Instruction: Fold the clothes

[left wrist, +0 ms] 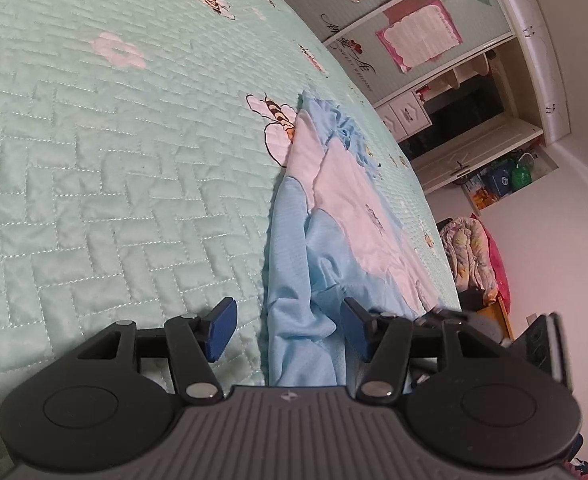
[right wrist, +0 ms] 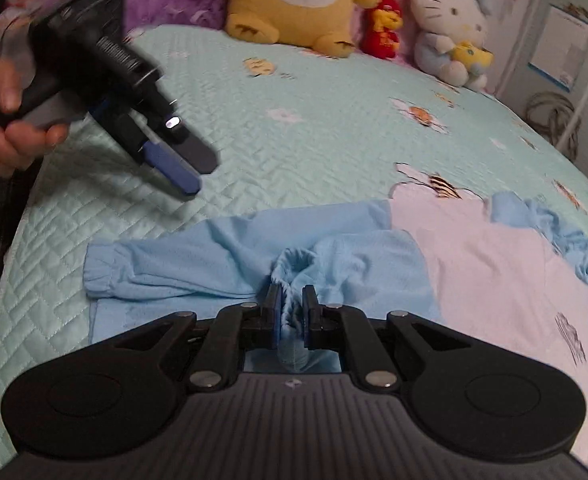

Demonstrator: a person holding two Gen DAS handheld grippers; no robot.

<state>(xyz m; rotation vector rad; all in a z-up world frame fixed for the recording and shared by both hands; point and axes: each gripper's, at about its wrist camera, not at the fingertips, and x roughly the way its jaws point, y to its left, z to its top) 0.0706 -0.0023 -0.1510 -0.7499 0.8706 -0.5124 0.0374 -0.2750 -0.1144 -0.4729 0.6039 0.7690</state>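
Home bedroom: quilted bedspread (right wrist: 334, 128), plush toys (right wrist: 294, 0), wardrobe (left wrist: 434, 40).

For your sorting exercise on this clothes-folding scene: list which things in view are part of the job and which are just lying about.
Part of the job:
- blue and white garment
- right gripper, shut on a blue sleeve cuff
- left gripper, open

Just lying about:
- yellow plush toy
- white cat plush
- red doll
- bundled quilt

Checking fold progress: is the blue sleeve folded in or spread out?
Folded in: the sleeve lies across the shirt body, its cuff pinched in the right gripper.
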